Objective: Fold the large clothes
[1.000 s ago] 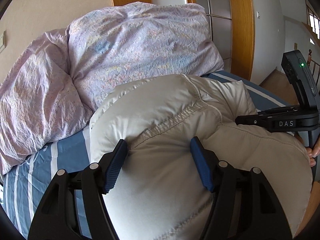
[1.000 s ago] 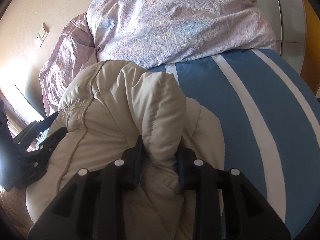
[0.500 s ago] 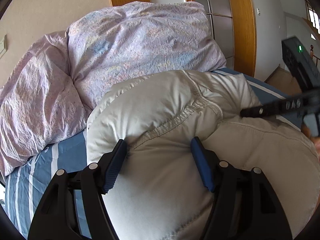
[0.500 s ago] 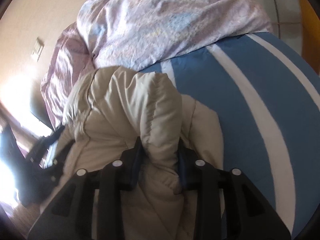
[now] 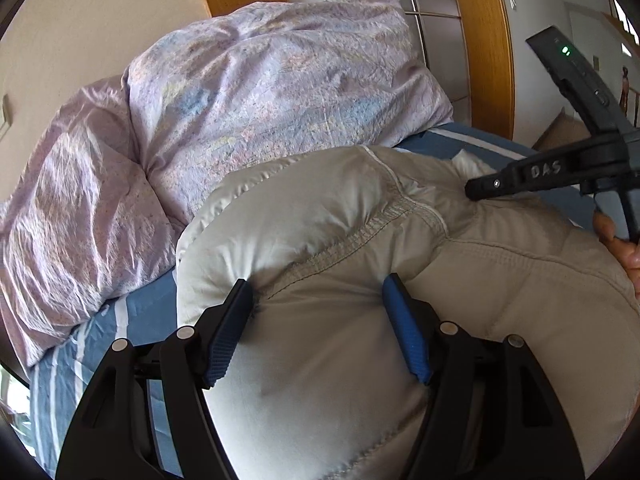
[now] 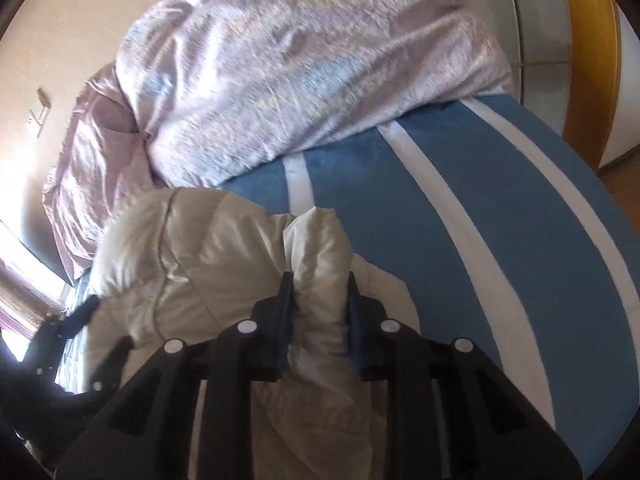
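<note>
Tools (image 5: 318, 292) (image 6: 318, 280): two; jacket (image 5: 340, 240): one.

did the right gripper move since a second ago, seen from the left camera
Yes. The right gripper has tilted and risen, now ending higher on the jacket, nearer the pillow.

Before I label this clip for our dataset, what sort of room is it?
Most likely a bedroom: a puffy beige jacket lies on a bed with a blue-and-white striped sheet, a lilac floral duvet is bunched at its head, and wood-framed doors stand behind.
</note>
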